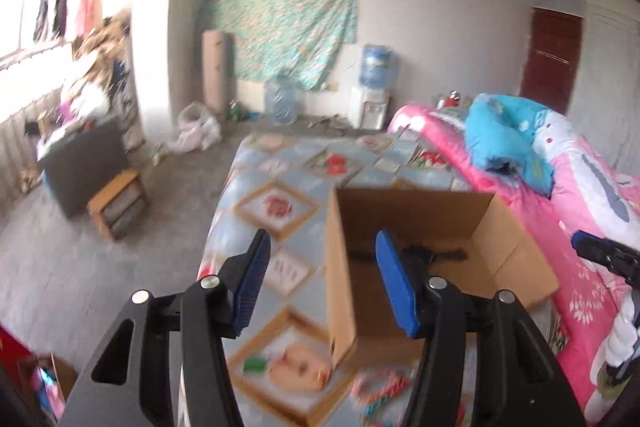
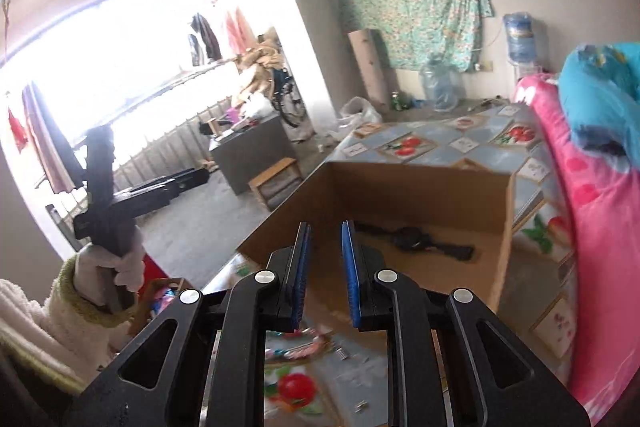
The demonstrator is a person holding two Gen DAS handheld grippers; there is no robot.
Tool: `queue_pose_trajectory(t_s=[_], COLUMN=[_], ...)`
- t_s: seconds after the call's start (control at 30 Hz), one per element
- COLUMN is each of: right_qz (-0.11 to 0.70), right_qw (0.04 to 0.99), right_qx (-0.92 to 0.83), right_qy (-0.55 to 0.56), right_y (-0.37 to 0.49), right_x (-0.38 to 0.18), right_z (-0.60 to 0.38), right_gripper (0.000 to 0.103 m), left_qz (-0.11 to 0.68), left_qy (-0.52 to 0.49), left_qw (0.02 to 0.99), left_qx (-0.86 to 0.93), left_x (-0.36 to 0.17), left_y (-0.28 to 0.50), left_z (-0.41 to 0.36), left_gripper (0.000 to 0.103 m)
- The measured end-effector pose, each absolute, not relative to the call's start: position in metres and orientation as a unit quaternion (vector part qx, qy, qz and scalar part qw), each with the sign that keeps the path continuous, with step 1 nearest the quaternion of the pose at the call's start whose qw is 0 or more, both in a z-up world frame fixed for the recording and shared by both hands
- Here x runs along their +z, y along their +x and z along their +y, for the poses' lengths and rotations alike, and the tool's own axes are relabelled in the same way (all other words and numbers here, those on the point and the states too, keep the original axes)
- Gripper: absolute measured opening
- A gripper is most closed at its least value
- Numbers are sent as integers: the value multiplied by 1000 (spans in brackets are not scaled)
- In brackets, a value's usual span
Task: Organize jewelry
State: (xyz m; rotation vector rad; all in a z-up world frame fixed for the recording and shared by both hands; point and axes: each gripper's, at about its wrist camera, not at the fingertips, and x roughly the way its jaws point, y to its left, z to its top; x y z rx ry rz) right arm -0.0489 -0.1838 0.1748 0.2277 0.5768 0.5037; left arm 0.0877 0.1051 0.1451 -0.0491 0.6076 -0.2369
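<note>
Left gripper (image 1: 322,279) held above the near edge of the bed (image 1: 280,211), jaws wide and empty; the view is blurred. Right gripper (image 2: 325,267) above the near rim of the box (image 2: 400,187), jaws narrow with a clear gap, holding nothing. The cardboard box stands open on the patterned bed cover, just left of the pink quilt (image 2: 592,227). A black watch (image 2: 416,241) lies flat on the box floor, toward its far side. Small beaded pieces (image 2: 304,343) lie on the cover near the box, too blurred to identify.
</note>
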Motion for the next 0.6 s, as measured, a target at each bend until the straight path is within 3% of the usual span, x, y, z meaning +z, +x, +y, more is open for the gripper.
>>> queue_pose_trajectory(t_s=[0.3,0.47,0.6], right_qz=[425,456,475], right_qw=[868,858,850], right_qx=[218,205,192], right_qy=[136,121,124], right_y=[-33,-14,-6], right_x=[58,44,38], right_z=[-118,-103,-100], right_gripper=[17,17,17], left_qz=[447,459,449], left_qy=[-99,-72,-35], left_qw=[880,876,882], left_qx=[-124,-128,-135], left_x=[5,-16,-14], left_y=[44,40,37], left_z=[89,74,60], left_gripper=[53,52,45])
